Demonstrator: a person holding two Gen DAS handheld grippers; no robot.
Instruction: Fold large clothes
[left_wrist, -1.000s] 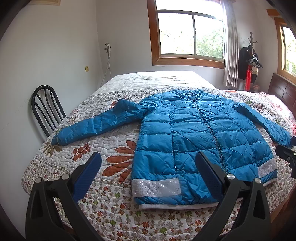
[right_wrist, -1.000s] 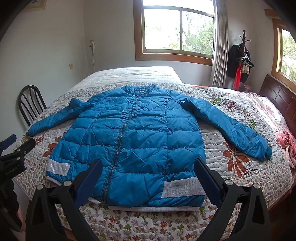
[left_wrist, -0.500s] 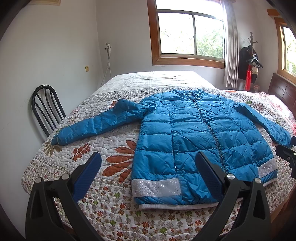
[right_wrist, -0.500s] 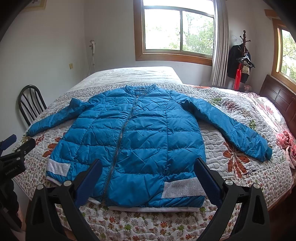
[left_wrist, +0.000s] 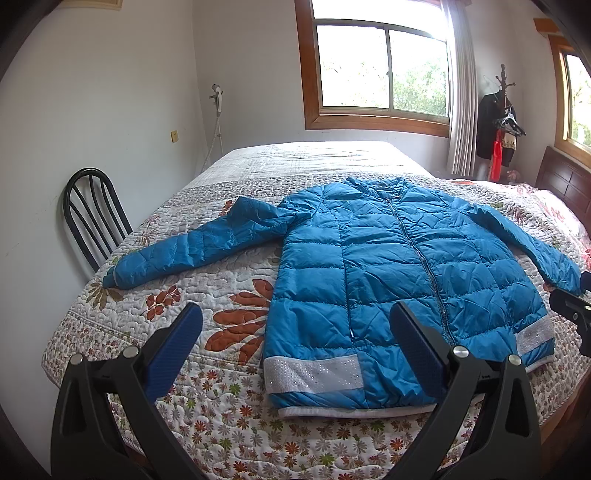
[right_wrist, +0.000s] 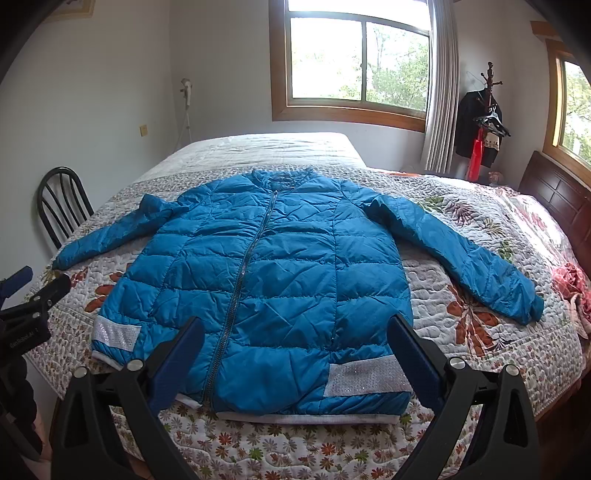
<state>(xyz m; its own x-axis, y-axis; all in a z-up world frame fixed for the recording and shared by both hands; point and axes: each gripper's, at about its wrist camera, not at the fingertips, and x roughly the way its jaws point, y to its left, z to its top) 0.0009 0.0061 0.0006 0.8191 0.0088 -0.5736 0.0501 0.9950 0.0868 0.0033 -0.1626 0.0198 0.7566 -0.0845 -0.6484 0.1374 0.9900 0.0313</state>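
Note:
A blue quilted jacket (left_wrist: 391, 273) lies flat and zipped on the bed, front up, collar towards the window, both sleeves spread out; it also shows in the right wrist view (right_wrist: 273, 288). Silver bands sit at its hem corners. My left gripper (left_wrist: 295, 325) is open and empty, held above the near edge of the bed, before the jacket's left hem. My right gripper (right_wrist: 295, 332) is open and empty, held above the jacket's right hem. Each gripper shows at the edge of the other's view.
The bed (left_wrist: 229, 428) has a floral quilt. A black chair (left_wrist: 92, 214) stands by the wall at the left. A dark wooden headboard (right_wrist: 554, 195) is at the right. A coat stand (right_wrist: 484, 118) with clothes stands by the window. Pink cloth (right_wrist: 572, 280) lies at the right edge.

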